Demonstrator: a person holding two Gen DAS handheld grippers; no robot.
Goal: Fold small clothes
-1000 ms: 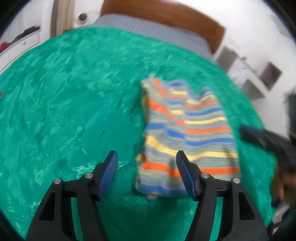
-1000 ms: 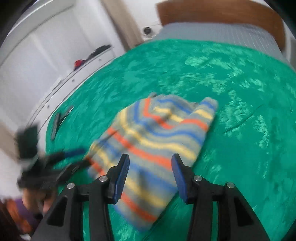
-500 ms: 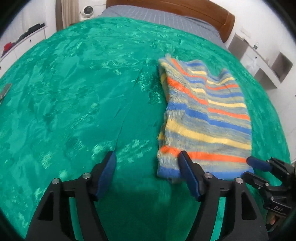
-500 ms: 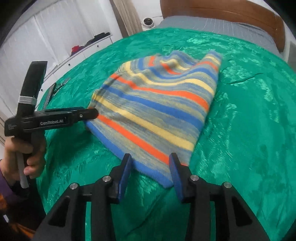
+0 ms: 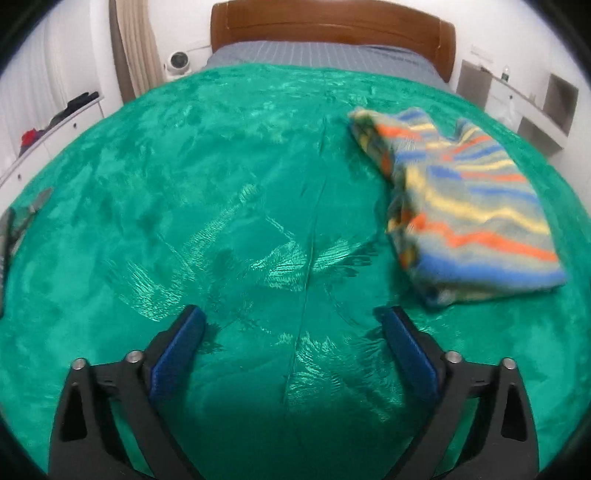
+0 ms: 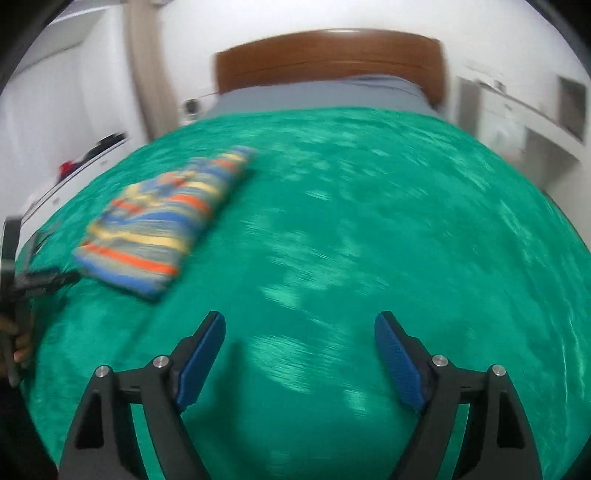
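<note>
The striped jumper [image 5: 469,206] lies folded on the green blanket [image 5: 184,206], ahead-right of the left tongs [image 5: 291,325] and ahead-left of the right tongs [image 6: 300,332], both having just opened wide, empty; folding appears complete.

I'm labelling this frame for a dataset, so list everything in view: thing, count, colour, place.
striped garment: one, blue, orange, yellow and grey, folded, lying on the blanket, clear of both grippers.
blanket: one, green, covering most of the bed.
bed sheet: one, grey, at the head end.
headboard: one, brown wood, against the wall.
small round device: one, white, beside the bed head.
shelf unit: one, white, by the far wall.
left gripper: one, black with blue pads, jaws just opened, holding nothing.
right gripper: one, same colours, jaws just opened, holding nothing.
</note>
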